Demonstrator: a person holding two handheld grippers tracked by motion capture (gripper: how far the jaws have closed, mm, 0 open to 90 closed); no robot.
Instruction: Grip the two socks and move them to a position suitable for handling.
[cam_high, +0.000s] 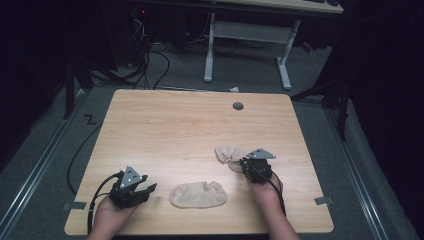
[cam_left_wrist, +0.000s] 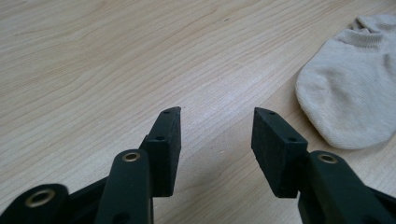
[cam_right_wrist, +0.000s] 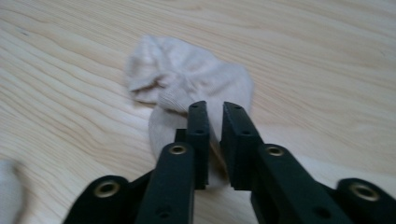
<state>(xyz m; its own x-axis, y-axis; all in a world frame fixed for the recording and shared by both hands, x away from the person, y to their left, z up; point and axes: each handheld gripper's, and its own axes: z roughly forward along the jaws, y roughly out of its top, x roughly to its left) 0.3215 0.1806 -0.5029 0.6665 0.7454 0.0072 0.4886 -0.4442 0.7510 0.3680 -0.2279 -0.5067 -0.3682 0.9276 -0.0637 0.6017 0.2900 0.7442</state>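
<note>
Two beige socks on a light wood table (cam_high: 165, 125). The crumpled sock (cam_high: 229, 154) lies right of centre on the table, directly at the tip of the right hand-held gripper (cam_high: 244, 163). In the right gripper view this sock (cam_right_wrist: 187, 84) is bunched up just ahead of the right hand-held gripper (cam_right_wrist: 214, 109), its near edge running in between the jaws. Jaws nearly closed, a narrow gap left; whether the pads press on the fabric I cannot tell.

The flat sock (cam_high: 198, 194) lies near the front edge, between the two hands, closer to the left hand-held gripper (cam_high: 148, 188) but apart from it. In the left gripper view the left hand-held gripper (cam_left_wrist: 217, 112) is open with bare table between the jaws, and the flat sock (cam_left_wrist: 350, 93) lies off to the right of them, not touching.
</note>
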